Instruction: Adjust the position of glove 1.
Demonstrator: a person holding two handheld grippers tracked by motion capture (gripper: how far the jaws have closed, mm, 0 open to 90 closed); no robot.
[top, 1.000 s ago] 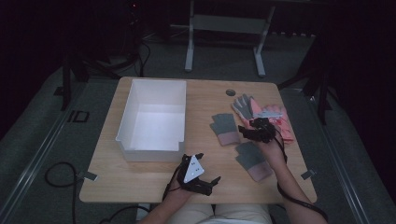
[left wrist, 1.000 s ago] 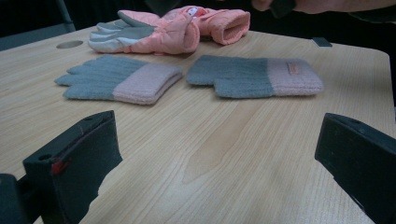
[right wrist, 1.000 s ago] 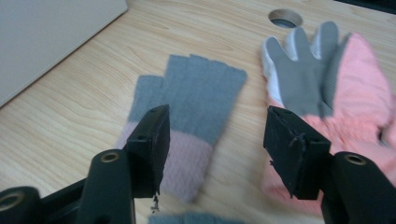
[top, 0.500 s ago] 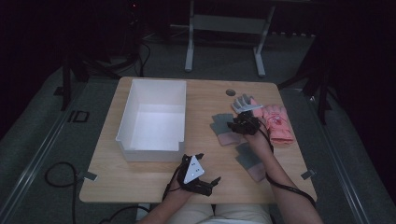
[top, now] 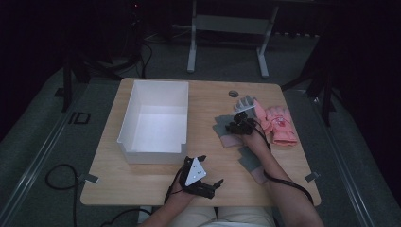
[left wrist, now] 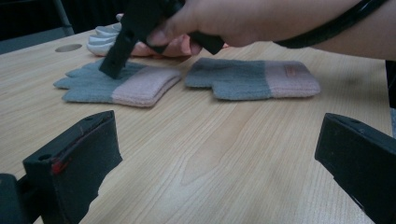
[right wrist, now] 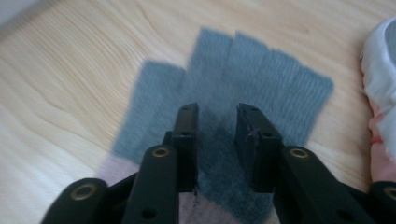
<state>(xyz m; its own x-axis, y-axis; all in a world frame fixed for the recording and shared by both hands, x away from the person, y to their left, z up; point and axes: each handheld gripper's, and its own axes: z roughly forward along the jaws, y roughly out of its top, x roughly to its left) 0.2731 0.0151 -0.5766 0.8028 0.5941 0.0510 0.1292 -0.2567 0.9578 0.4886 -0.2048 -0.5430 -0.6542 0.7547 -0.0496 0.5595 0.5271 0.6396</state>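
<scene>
A white bin (top: 153, 124) stands at the left of the wooden surface (top: 142, 179). The left gripper (top: 208, 185) rests near the front edge, jaws spread wide with nothing between them. Right of the bin, the right gripper (top: 236, 126) presses down on a grey glove with a pink cuff (right wrist: 243, 70), its jaws narrowed and just closing over the knit. A second grey glove (left wrist: 252, 78) and pink gloves (top: 279, 124) lie further right.
</scene>
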